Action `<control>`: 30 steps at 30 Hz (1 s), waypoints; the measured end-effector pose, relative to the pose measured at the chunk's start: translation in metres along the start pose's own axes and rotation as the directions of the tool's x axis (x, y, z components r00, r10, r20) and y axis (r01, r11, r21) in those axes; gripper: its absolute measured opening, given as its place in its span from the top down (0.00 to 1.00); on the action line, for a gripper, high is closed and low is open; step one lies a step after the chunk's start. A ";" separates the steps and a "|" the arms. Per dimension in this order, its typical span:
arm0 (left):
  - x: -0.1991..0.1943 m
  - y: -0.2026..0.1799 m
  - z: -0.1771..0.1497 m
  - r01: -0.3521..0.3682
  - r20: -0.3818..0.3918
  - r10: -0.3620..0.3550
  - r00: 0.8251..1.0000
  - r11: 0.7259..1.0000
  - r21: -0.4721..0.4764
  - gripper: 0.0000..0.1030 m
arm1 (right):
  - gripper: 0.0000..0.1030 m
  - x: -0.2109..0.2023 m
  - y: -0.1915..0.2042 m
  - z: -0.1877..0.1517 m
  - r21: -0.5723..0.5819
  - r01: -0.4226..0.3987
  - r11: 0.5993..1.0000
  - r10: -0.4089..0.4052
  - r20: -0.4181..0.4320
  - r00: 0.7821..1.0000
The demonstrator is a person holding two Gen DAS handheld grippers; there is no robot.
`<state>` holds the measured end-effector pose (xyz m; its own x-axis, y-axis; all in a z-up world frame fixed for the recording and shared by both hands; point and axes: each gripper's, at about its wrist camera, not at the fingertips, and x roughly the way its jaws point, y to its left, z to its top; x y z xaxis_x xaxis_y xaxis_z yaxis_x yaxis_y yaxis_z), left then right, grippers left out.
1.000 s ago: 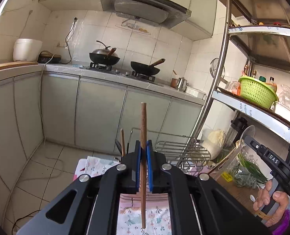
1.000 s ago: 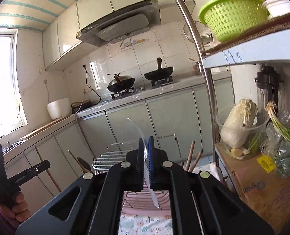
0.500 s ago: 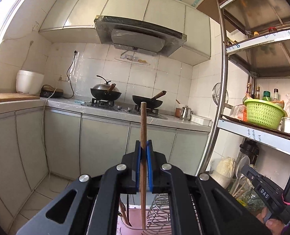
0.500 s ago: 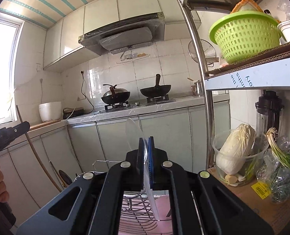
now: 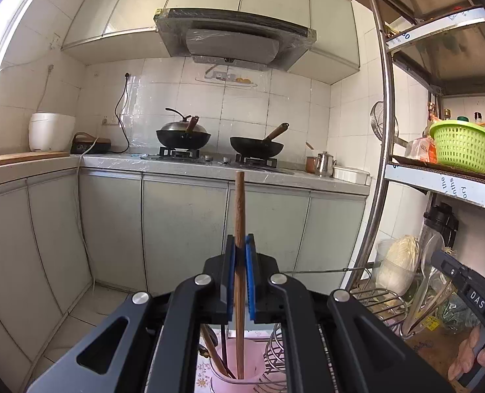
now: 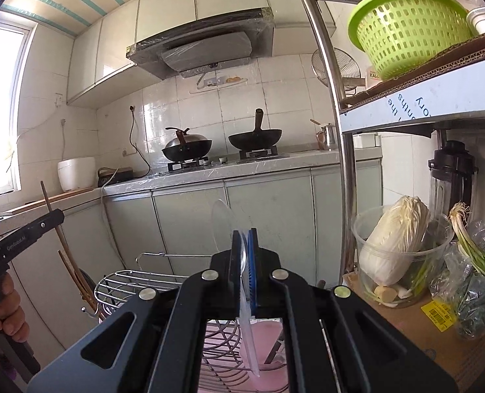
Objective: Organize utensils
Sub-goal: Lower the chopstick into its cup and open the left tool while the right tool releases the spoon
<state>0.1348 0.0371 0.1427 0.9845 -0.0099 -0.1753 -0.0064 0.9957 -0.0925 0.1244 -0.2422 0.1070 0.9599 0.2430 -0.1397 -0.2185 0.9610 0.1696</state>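
The kitchen has white tiled walls (image 5: 275, 104) and pale cabinet doors (image 5: 183, 229) under a grey counter (image 5: 190, 163). A range hood (image 5: 232, 42) hangs above the stove. Daylight enters through a window (image 6: 3, 111) on the left. A metal shelf rack (image 5: 383, 131) stands on the right.

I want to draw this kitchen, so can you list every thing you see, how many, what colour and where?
woks: two, black, on the stove
rice cooker: one, white, counter's left end
kettle: one, silver, right of the stove
basket: one, green, on the shelf
cabbage: one, pale, in a clear tub
wire rack: one, metal, low down
pink cup: one, below the left gripper
wooden stick: one, brown, pinched upright
clear spoon: one, pinched
left gripper: black, blue pads
right gripper: same
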 end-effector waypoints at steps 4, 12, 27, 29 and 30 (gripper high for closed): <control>0.004 0.001 -0.012 -0.001 -0.018 0.001 1.000 1.000 0.002 0.95 | 0.96 0.000 -0.002 0.004 0.002 0.000 1.000 0.000 0.022 1.000; 0.010 0.005 -0.022 0.003 -0.035 -0.004 0.999 1.000 -0.013 0.95 | 0.96 0.006 0.003 0.014 -0.026 0.000 1.000 0.001 0.046 0.999; 0.019 0.014 -0.055 -0.042 -0.150 0.037 0.988 0.999 -0.031 0.94 | 0.96 0.018 0.006 -0.033 -0.017 0.048 0.999 -0.050 -0.115 0.992; 0.021 0.013 -0.059 -0.049 -0.171 0.043 0.984 0.998 -0.029 0.94 | 0.96 0.021 0.004 -0.037 -0.019 0.050 0.999 -0.052 -0.146 0.988; 0.021 0.012 -0.061 -0.052 -0.177 0.047 0.983 0.998 -0.023 0.94 | 0.96 0.019 0.006 -0.039 -0.034 0.052 0.998 -0.056 -0.137 0.989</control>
<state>0.1448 0.0430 0.0779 0.9363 0.0204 -0.3506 -0.0613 0.9925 -0.1060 0.1348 -0.2271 0.0676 0.9376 0.2042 -0.2814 -0.1739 0.9763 0.1289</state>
